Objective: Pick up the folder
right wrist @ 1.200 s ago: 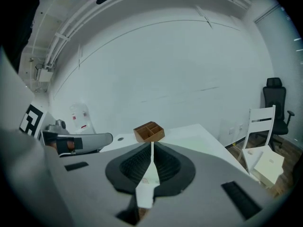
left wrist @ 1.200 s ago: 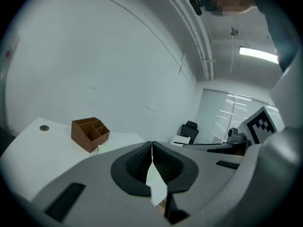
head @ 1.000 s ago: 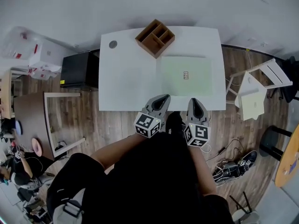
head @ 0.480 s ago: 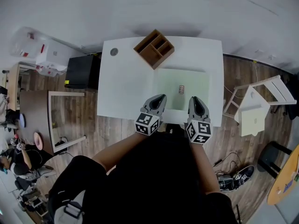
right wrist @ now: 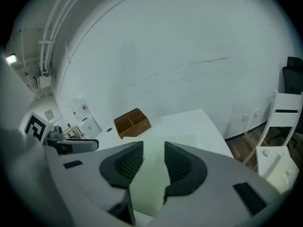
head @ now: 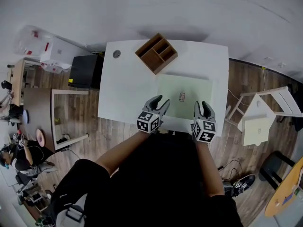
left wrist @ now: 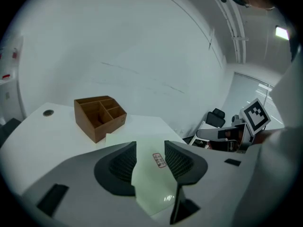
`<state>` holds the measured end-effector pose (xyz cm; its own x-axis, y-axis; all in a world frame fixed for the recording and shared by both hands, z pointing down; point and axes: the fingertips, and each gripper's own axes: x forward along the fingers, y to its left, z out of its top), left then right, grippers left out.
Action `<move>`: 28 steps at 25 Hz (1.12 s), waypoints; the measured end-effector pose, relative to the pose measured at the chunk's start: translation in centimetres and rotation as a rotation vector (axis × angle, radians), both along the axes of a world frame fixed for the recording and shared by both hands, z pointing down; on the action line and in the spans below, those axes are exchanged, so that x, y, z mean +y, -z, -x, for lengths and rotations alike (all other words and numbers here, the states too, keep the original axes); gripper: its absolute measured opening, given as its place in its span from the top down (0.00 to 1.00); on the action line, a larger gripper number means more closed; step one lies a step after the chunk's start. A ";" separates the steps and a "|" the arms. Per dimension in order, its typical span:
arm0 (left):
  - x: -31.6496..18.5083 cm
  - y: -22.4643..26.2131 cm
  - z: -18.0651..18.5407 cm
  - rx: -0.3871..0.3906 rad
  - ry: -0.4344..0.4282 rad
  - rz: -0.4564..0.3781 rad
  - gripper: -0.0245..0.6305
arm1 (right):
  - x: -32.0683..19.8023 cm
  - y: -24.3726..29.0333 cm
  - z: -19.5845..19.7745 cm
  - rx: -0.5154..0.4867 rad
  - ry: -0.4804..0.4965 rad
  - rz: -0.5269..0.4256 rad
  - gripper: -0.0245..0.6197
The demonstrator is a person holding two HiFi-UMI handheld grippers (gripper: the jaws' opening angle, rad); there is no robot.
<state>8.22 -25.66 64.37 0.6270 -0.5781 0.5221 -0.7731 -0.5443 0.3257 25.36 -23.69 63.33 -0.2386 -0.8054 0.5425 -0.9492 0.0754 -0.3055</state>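
The near edge of the pale green folder (head: 185,94) was partly covered by both grippers in the head view, and the print on its small label (head: 182,97) was too small to read. The folder lay flat on the right half of the white table (head: 125,86), near the wooden organizer (head: 156,52), its long axis running across the table along the front edge. The left gripper (head: 158,102) and right gripper (head: 202,107) had just been opening their jaws. Both stood parted and clasped nothing, with the folder showing through each gap.
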 end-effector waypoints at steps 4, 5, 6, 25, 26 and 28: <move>-0.6 -3.0 0.4 -0.045 0.024 0.076 0.60 | -0.2 -2.5 -2.3 0.019 -0.027 0.077 0.68; -0.8 -3.8 0.7 -0.055 0.036 0.096 0.58 | -0.1 -3.1 -2.8 0.026 -0.028 0.096 0.66; -1.0 -4.5 1.1 -0.063 0.051 0.117 0.56 | 0.0 -3.8 -3.2 0.029 -0.025 0.116 0.64; -1.0 -12.3 3.2 -0.082 0.098 0.332 0.46 | 1.6 -12.8 -3.9 -0.087 0.103 0.342 0.47; -1.0 -12.4 3.3 -0.074 0.101 0.338 0.46 | 1.5 -12.9 -3.9 -0.099 0.108 0.339 0.47; -1.1 -12.7 3.2 -0.058 0.104 0.350 0.46 | 1.5 -13.2 -4.0 -0.120 0.112 0.336 0.46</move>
<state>4.98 -26.72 77.03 0.5378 -0.4179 0.7322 -0.8411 -0.3251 0.4322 29.31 -22.20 76.48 -0.3932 -0.5526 0.7348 -0.8967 0.0539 -0.4393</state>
